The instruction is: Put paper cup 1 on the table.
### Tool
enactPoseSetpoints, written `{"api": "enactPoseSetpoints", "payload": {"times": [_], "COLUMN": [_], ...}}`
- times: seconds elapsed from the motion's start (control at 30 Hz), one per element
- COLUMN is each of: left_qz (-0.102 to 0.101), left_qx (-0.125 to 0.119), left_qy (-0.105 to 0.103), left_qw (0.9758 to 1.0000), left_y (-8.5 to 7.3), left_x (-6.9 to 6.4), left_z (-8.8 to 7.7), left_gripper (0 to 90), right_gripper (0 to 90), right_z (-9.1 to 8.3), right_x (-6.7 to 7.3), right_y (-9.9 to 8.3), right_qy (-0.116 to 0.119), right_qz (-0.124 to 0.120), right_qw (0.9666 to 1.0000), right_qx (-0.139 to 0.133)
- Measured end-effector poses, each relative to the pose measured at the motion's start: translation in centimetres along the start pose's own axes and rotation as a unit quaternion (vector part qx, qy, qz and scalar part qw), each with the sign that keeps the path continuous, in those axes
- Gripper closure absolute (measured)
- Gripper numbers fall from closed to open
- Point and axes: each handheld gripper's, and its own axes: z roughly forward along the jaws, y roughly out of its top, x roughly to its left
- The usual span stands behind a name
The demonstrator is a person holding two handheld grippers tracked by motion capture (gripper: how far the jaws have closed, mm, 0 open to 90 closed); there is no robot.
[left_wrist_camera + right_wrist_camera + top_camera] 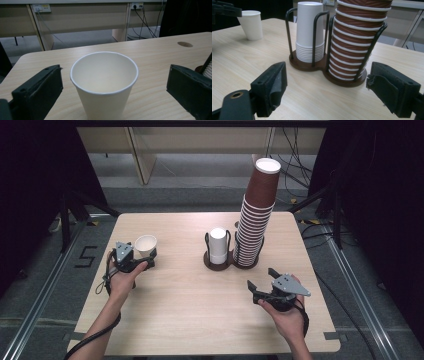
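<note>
Open tongs face brown cup stack.

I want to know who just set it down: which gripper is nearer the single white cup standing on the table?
Left. The left gripper has its open jaws either side of the white cup, not pressing it. The right gripper is across the table, facing the cup holder.

There's a wire cup holder mid-bench, short white stack beside a tall brown stack, maybe leaning.
</note>
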Motion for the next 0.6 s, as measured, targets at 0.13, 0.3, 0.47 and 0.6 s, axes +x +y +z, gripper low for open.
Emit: {"api": "enactPoseSetpoints", "payload": {"times": [0.13,0.3,0.47,0.6], "left_qz": [0.002,0.007,0.009,0.014], "left_qx": [-0.009,-0.019,-0.03,-0.035], "left_qy": [-0.008,-0.016,-0.033,-0.043], "left_qw": [0.9999,0.9997,0.999,0.9984], "left_y": [0.4,1.0,1.7,2.4], "left_x": [-0.5,-1.3,-2.4,-3.1], "left_z": [-0.6,-1.1,-1.4,-1.7], "left_gripper": [0.0,0.0,0.0,0.0], "right_gripper": [16.0,16.0,16.0,16.1], "right_z": [-0.1,-0.5,-0.7,-0.9], "right_x": [-0.4,-0.8,-1.3,-1.7], "right_y": [0.4,0.7,1.0,1.4], "right_qy": [-0.002,-0.009,-0.018,-0.022], "right_qz": [-0.006,0.005,0.006,0.006], "right_qw": [1.0,0.9999,0.9998,0.9997], "right_qx": [0.0,0.003,-0.005,-0.009]}}
